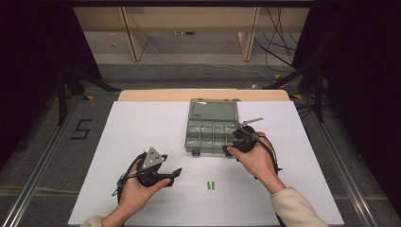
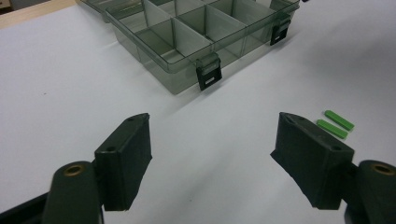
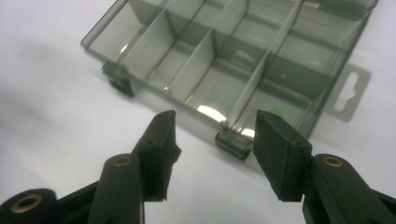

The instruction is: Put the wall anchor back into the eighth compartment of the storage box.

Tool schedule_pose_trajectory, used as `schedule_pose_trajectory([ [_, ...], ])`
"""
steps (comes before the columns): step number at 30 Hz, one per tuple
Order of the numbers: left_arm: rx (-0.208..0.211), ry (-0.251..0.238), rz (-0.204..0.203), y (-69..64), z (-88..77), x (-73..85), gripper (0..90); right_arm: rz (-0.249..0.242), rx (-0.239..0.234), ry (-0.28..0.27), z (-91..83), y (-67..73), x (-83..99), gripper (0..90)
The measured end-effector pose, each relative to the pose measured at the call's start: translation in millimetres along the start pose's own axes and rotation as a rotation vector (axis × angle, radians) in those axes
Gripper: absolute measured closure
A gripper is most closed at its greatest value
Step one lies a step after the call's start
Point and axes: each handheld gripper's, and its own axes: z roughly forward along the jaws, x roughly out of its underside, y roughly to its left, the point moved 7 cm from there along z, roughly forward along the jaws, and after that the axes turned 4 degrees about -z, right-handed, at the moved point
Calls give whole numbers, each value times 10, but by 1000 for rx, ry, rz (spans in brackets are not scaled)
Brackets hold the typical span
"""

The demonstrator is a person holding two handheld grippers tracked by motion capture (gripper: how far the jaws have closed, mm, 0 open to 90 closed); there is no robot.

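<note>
Our left fingers [image 2: 214, 158] stand apart, empty, over the counter [image 2: 70, 84]; the two green strips [image 2: 336, 125] lie lower right of them, long axes parallel, nearer than the right fingers [image 3: 212, 149], also apart, at the organizer box [image 3: 224, 60].

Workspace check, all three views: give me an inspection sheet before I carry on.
Surface: white sheet over a wooden table, its far edge bare.
Job's things: grey compartment box, lid open and lying back; a small green piece sits in one compartment near the right gripper. Two green strips lie side by side on the sheet, near the person.
Clutter: nothing seen.
Grippers: left gripper open, hovering over bare sheet; right gripper open at the box's front wall, by a latch, nothing between its fingers.
Cables: one trails from each gripper; more lie on the floor at the far right.
Surroundings: wooden bench legs beyond the table, dark stands either side.
</note>
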Motion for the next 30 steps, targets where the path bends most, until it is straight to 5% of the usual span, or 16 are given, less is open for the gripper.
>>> schedule_pose_trajectory([
  [8,-3,-1,-1,-1,5,3,269,-2,-79,50,9,213,196,549],
  [11,-1,-19,-32,-26,20,-4,269,24,-100,87,26,314,249,570],
  [16,-1,-8,1,-1,7,-4,269,13,-135,129,79,452,309,580],
  [26,1,-17,-34,-31,18,-5,270,-22,-162,221,198,625,450,608],
  [30,1,-12,-10,-19,11,-7,270,-28,-164,254,237,663,496,620],
])
